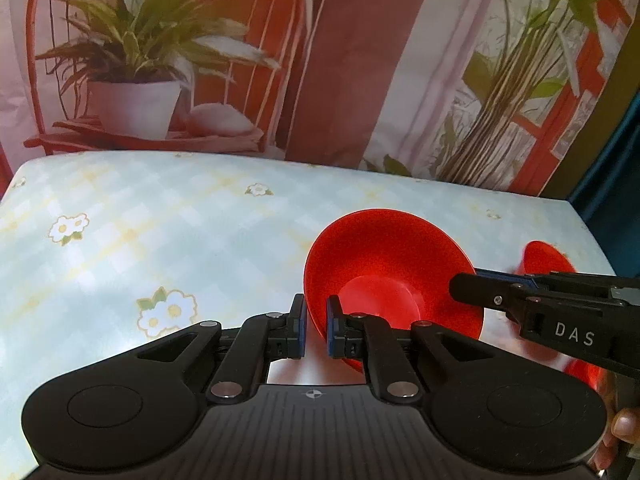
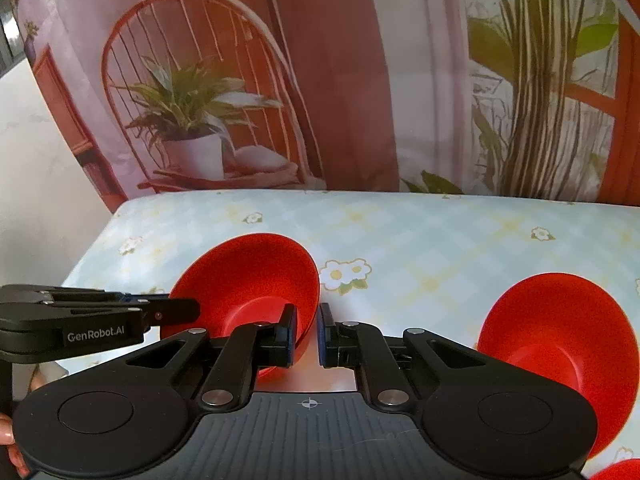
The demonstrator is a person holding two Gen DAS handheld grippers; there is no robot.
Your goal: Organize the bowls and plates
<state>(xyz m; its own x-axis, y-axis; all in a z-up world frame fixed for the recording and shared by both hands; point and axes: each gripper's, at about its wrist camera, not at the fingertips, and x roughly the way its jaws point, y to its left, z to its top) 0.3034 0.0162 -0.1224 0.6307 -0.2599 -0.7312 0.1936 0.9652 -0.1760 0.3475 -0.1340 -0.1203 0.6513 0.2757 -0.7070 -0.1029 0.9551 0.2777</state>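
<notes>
A red bowl (image 1: 384, 264) sits on the flower-print tablecloth (image 1: 160, 220), tipped a little toward the cameras. My left gripper (image 1: 316, 308) is shut on its left rim, which runs between the blue pads. My right gripper (image 1: 464, 284) comes in from the right and reaches the opposite rim. The right wrist view shows the same bowl (image 2: 248, 276) with my right gripper (image 2: 307, 316) shut on its right rim, and my left gripper (image 2: 188, 308) at its left edge. A second red bowl (image 2: 560, 340) stands to the right, and is partly hidden (image 1: 544, 258) in the left wrist view.
A third red dish (image 2: 620, 472) peeks in at the bottom right corner. A printed backdrop (image 1: 340, 60) of plants and a chair hangs right behind the table's far edge. The tablecloth (image 2: 440, 232) lies bare toward the back and left. A person's fingers (image 1: 624, 424) hold the right gripper.
</notes>
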